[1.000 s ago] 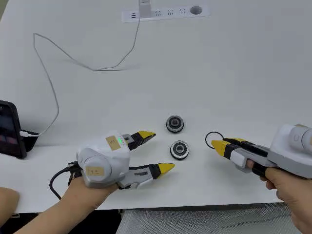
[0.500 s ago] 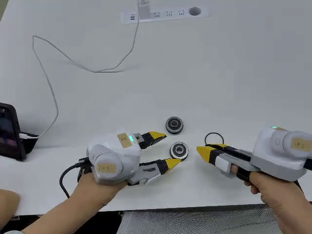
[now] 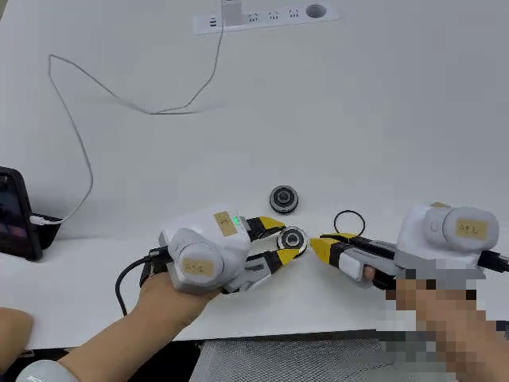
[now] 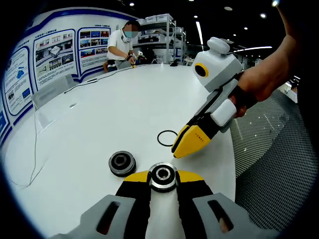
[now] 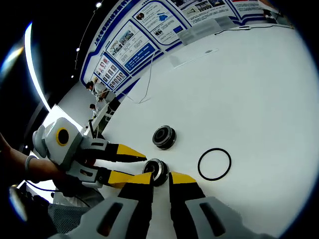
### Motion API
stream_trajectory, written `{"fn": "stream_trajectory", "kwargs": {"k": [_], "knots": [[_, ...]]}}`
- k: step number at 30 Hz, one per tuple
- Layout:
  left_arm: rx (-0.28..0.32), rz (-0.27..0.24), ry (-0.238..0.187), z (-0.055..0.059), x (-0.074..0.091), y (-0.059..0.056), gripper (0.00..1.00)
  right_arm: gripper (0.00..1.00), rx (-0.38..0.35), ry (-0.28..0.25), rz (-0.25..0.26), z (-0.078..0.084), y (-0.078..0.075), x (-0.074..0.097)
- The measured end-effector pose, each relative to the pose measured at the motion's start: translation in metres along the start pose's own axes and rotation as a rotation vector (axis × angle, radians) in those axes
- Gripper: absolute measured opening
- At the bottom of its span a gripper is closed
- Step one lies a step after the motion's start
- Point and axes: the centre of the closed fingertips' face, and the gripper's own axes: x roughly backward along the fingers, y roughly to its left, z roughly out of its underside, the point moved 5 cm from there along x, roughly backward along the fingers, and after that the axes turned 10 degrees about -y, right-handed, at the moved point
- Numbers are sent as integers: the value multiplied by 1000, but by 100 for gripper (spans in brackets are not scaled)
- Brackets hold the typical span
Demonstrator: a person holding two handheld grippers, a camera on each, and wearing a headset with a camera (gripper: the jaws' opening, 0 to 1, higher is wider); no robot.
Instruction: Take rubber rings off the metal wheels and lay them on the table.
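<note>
Two metal wheels stand on the white table [image 3: 382, 135]. The near wheel [image 3: 292, 239] [image 4: 163, 176] [image 5: 157, 171] sits between the yellow jaws of my left gripper [image 3: 279, 240] [image 4: 163, 177], which is shut on it. My right gripper [image 3: 318, 245] [image 5: 162, 178] [image 4: 178, 152] is shut, its tip pointing at this wheel from the right, a short gap away. The far wheel [image 3: 283, 198] [image 4: 122, 163] [image 5: 164, 137] stands free behind. A loose black rubber ring [image 3: 349, 222] [image 4: 167, 138] [image 5: 215, 164] lies flat on the table beside the right gripper.
A white power strip [image 3: 266, 17] lies at the far edge, with a thin cable [image 3: 79, 143] trailing to a dark phone [image 3: 14, 211] at the left. The table's front edge runs just below both hands. People stand far off [image 4: 123, 42].
My left gripper moved right and its jaws came together around the near wheel. The right gripper slid left, away from the loose ring, toward the same wheel.
</note>
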Motion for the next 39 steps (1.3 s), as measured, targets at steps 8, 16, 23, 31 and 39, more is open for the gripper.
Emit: {"fn": "stream_trajectory", "kwargs": {"k": [8,16,23,31,39], "knots": [[-14,12,19,0,-5,0,15,11,-1,6,-4,2,0,-2],[-24,26,37,3,-7,-1,14,12,-34,16,-9,5,-2,-7],[-33,33,36,3,-8,0,14,12,-99,10,-14,8,-3,-10],[-32,29,30,3,-8,0,13,14,-151,14,-22,12,0,-13],[-25,25,24,3,-7,0,13,16,-189,8,-26,12,3,-15]]}}
